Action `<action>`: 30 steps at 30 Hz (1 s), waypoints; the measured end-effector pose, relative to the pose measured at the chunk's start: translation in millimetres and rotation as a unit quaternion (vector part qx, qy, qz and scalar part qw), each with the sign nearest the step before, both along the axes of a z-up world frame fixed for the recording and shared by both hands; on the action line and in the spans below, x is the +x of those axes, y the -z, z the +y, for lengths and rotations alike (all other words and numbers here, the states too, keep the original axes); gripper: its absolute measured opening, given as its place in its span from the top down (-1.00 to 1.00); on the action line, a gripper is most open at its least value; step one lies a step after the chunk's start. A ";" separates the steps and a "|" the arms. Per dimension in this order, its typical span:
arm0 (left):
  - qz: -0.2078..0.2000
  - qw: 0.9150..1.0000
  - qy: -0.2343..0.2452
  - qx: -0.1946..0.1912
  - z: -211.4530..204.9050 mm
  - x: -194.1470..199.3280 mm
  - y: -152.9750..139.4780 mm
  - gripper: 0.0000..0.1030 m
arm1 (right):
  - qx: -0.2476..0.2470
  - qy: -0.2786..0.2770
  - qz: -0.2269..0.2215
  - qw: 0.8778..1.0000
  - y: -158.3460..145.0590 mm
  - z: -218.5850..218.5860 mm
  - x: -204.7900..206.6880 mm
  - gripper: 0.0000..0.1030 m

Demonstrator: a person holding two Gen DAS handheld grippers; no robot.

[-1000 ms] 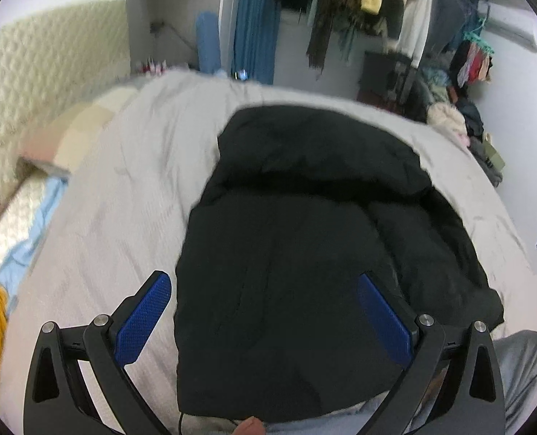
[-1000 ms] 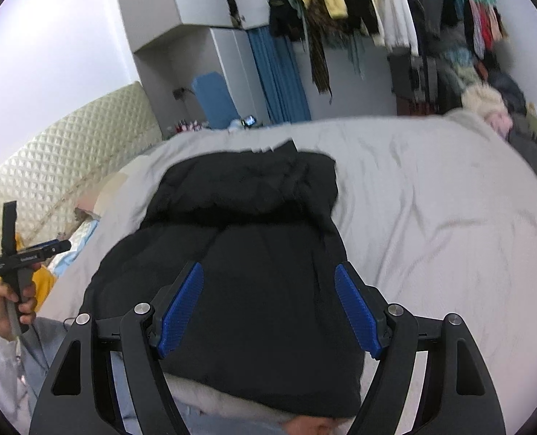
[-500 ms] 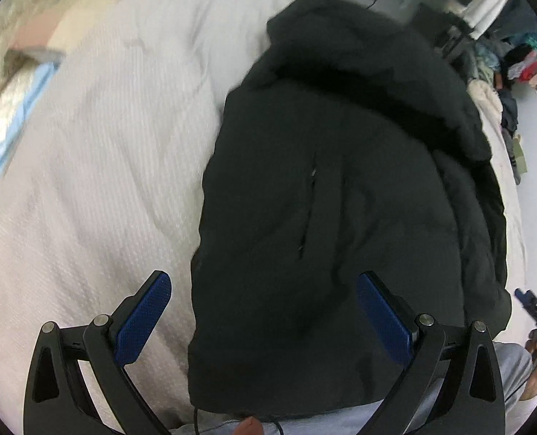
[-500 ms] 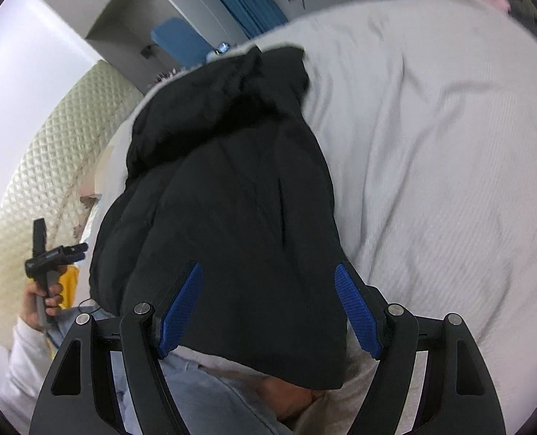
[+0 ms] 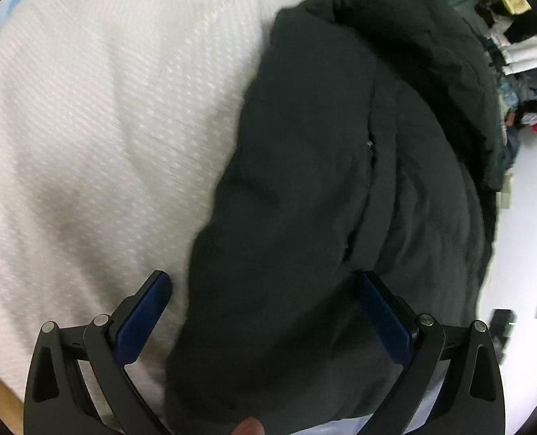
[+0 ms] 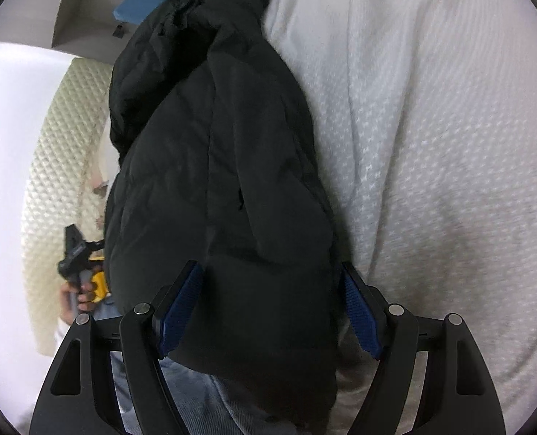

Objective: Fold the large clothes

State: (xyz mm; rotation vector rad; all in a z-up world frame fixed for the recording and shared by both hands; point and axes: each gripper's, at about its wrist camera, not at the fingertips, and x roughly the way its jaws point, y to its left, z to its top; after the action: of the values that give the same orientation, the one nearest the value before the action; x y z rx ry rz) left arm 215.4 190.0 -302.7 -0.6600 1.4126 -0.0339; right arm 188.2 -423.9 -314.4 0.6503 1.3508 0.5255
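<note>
A puffy black padded jacket [image 5: 322, 199] lies lengthwise on the white textured bed cover [image 5: 105, 127]. Both the left tongs [image 5: 264, 311] and right tongs [image 6: 270, 308] hang released above its near hem, grasping nothing.

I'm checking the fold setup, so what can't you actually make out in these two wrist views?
- Left wrist view: black jacket hem, cut off by the bottom edge behind the left claw.
- Right wrist view: jacket's near hem, hidden behind the right claw.
- Both views: white bedspread weave, motion-blurred.
- Clothes pile at the left view's edge: too small.
</note>
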 end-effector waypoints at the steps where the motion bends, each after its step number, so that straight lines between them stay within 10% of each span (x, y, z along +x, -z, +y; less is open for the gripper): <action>1: -0.001 1.000 0.002 -0.013 -0.9 2.2 1.3 -0.99 | 0.005 -0.007 0.000 1.000 -3.2 0.4 0.2 -0.46; 22: -0.105 0.985 0.054 -0.122 -24.2 -0.8 -25.1 -0.95 | 0.042 -0.096 -0.029 0.994 -14.8 28.8 12.6 -0.61; 30: -0.075 0.986 0.025 -0.146 -26.5 15.9 -2.3 -0.47 | 0.047 -0.131 -0.032 0.990 -11.9 53.8 24.7 -0.60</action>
State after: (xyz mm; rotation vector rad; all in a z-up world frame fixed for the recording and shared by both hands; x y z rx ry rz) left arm 231.3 163.5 -300.4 -0.8447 1.2887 -0.3293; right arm 212.9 -370.1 -302.5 0.5290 1.3655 0.8191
